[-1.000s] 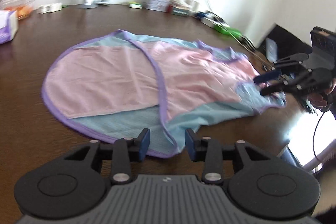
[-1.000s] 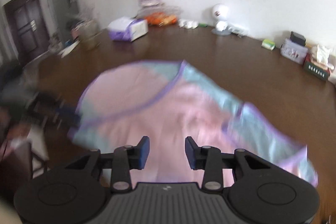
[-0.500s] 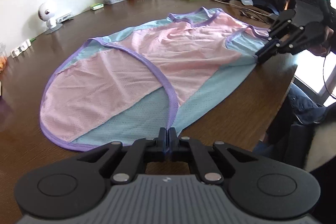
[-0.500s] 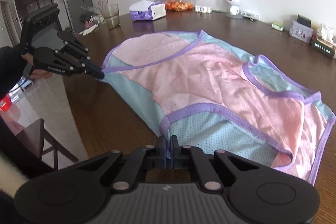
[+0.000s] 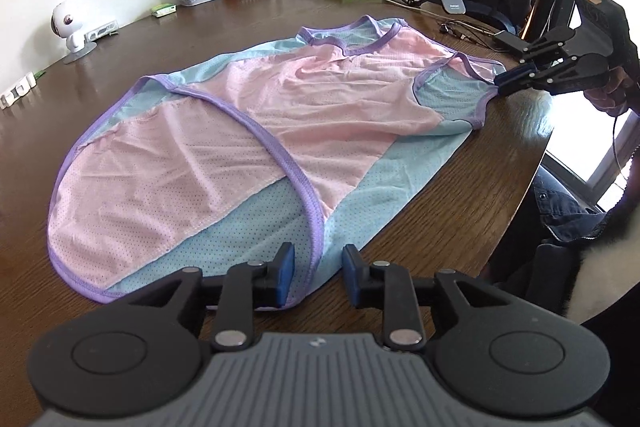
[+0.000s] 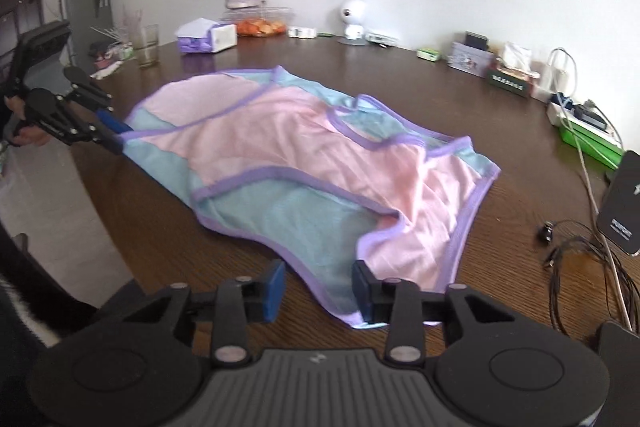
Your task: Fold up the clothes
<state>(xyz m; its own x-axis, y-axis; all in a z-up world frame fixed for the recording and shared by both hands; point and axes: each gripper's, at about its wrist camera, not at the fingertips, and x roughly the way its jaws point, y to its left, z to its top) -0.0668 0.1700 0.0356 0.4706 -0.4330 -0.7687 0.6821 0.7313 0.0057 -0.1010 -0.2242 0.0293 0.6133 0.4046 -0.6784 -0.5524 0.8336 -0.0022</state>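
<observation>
- The brown table is stretching far past both grippers, with bare wood beside each.
- The pink and blue top is lying flat, spread between the two grippers.
- The left gripper is tilting down, its jaws opening around the purple hem.
- The right gripper is tilting down, its jaws opening around the top's near corner.

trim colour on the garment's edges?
Purple trim, bordering pink and light-blue mesh panels; clearest in the left wrist view.
</observation>
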